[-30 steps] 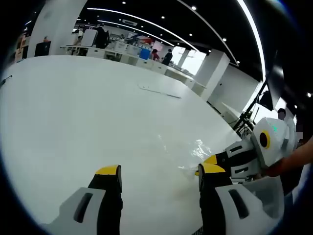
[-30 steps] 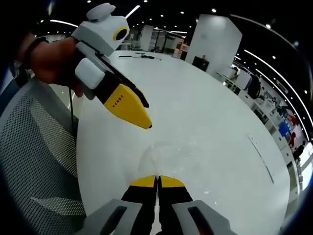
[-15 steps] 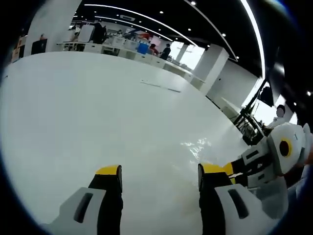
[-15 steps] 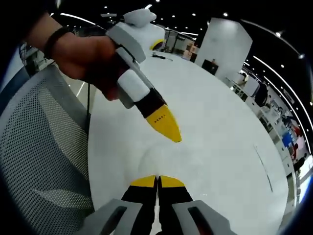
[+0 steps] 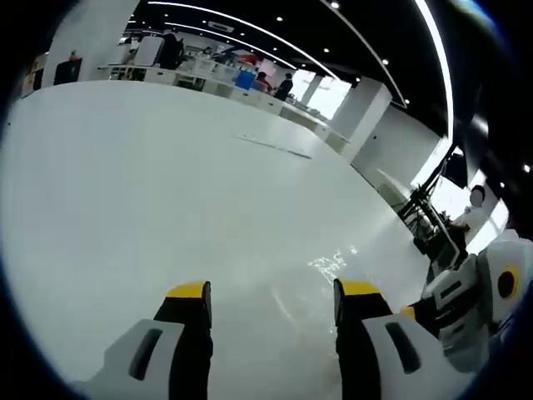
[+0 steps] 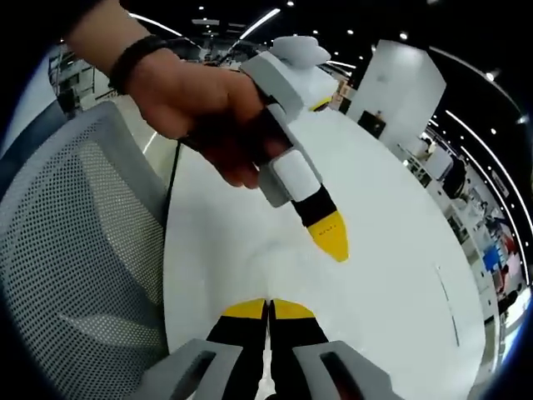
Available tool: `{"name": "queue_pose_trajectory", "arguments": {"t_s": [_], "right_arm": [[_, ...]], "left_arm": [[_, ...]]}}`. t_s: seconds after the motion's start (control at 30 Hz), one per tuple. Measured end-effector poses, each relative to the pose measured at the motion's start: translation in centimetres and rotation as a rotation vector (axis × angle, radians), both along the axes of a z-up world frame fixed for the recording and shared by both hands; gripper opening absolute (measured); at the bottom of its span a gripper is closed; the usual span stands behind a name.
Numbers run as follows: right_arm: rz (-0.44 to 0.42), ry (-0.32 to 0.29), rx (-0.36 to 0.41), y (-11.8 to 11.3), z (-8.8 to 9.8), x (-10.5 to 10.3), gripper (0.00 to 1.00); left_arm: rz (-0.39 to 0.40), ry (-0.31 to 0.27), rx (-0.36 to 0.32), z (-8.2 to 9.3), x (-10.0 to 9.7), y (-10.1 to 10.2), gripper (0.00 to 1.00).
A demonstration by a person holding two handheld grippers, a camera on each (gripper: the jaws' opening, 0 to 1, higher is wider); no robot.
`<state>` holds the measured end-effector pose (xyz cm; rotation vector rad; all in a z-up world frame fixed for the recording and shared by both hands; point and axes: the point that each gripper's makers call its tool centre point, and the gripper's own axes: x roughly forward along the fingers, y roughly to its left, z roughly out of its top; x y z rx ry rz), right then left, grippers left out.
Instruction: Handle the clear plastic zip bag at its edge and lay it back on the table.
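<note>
One mesh chair (image 6: pixel 75 275) stands beside the white table (image 6: pixel 400 275).

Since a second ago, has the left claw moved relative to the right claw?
Yes. In the right gripper view, the left claw has swung from upper left toward centre, closer above the right claw's shut tips.

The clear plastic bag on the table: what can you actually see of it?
The clear plastic zip bag is nearly invisible. It is a thin, see-through film lying flat on the white table, given away by bright glints and a faint curved outline. It lies just ahead of the shut right tongs; whether they pinch its edge is unclear. The open left tongs hover close by.
</note>
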<state>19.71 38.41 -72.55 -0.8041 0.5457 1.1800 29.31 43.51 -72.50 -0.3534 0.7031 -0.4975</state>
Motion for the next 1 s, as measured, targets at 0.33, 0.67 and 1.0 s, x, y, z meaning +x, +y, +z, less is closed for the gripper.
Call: {"name": "queue_pose_trajectory", "arguments": {"t_s": [0.33, 0.67, 1.0], "right_arm": [[0.024, -0.003, -0.006, 0.2, -0.1, -0.5, 0.00], [0.033, -0.007, -0.005, 0.4, -0.1, -0.5, 0.00], [0.067, -0.024, -0.015, 0.7, 0.0, -0.8, 0.00]], "left_arm": [[0.010, -0.004, -0.020, 0.1, 0.7, 0.2, 0.40], [0.012, 0.009, -0.039, 0.3, 0.8, -0.1, 0.22], [0.026, 0.016, -0.043, 0.2, 1.4, 0.4, 0.13]]}}
